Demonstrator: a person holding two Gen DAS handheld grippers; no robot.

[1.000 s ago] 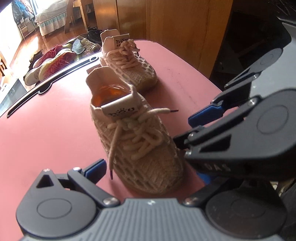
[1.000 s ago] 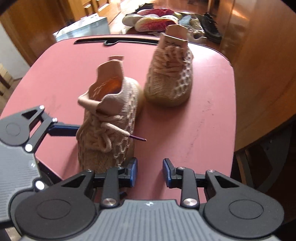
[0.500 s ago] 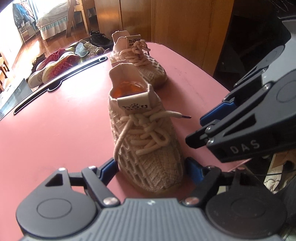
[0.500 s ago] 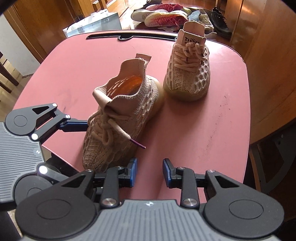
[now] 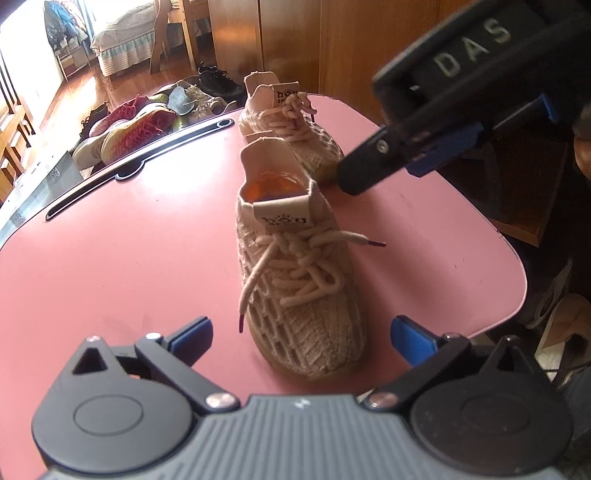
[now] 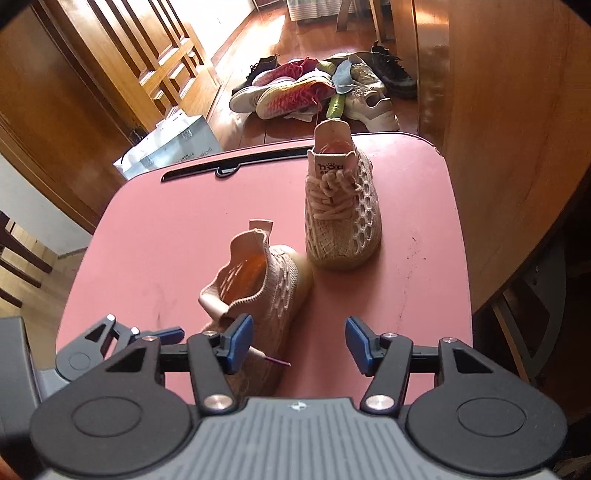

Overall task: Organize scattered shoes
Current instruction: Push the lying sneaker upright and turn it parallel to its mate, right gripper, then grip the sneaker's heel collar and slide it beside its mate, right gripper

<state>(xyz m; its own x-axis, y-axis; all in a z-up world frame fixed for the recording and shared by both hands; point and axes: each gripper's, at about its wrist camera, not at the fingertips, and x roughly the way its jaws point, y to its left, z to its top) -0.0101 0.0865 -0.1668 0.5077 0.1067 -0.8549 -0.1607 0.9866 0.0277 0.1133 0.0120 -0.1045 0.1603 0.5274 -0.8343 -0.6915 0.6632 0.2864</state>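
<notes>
Setting identified as a home. A bed (image 5: 122, 48) with a frilled valance is seen in a sunlit room beyond; polished wooden floorboards (image 6: 280, 33), panelled wooden doors (image 6: 147, 62) and a heap of assorted shoes (image 6: 317, 88) on the floor are noted.

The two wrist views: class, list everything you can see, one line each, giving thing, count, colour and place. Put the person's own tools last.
Beige knit lace-up shoes: two, pinkish beige, on the table; the near one lies between the left claw's open pads, the far one stands behind it.
Rounded pink table: one, pink with a black slot handle along the far edge.
Heap of mixed shoes: several, red, white, black and green, on the wooden floor beyond the table.
White paper bag: one, by the table's far corner.
Bed: one, pale, far room.
Left claw: black with blue pads, opening.
Right claw: black with blue pads, opening, nothing gripped.
</notes>
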